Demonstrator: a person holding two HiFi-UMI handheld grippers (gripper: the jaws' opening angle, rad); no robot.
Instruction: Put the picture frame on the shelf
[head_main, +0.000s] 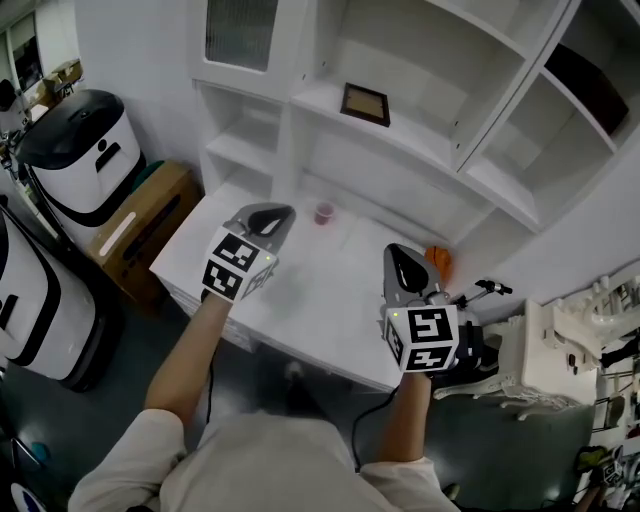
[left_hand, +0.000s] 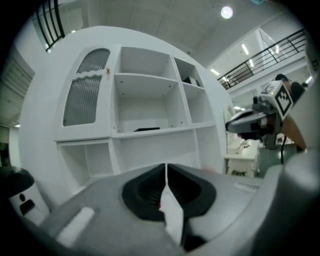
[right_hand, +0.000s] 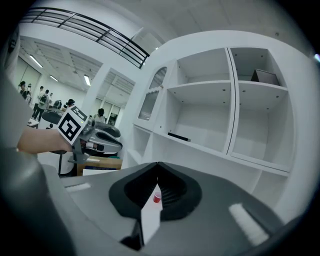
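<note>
Between the jaws of your left gripper (left_hand: 166, 170) there is nothing: they meet in a thin seam, closed and empty. Your right gripper (right_hand: 158, 170) is the same, jaws together on air. The small red cup (right_hand: 157, 198) that shows low at their seam stands far off on the table and is not held.

From the head view, both tools hang level over the white table (head_main: 300, 310), side by side and apart, each pointing toward the shelf unit (head_main: 420, 150). The left one (head_main: 268, 215) is over the table's left part, the right one (head_main: 405, 262) nearer its right edge. The cup (head_main: 324, 212) stands near the table's back edge between them, and something orange (head_main: 438, 262) lies just beyond the right tool; I cannot tell what it is.

The picture frame (head_main: 365, 104) is well beyond both tools — lying flat, dark-rimmed, on the wide middle shelf. Both gripper views show it there as a thin dark slab (left_hand: 146, 129) on the board (right_hand: 178, 136).

My reading is that the placing step is done: the frame rests on the shelf and neither tool touches it. Nothing more needs carrying. If you want it upright, you would have to open one gripper, reach in over the shelf's lip and take the frame by an edge — otherwise, just keep clear of the cup.
</note>
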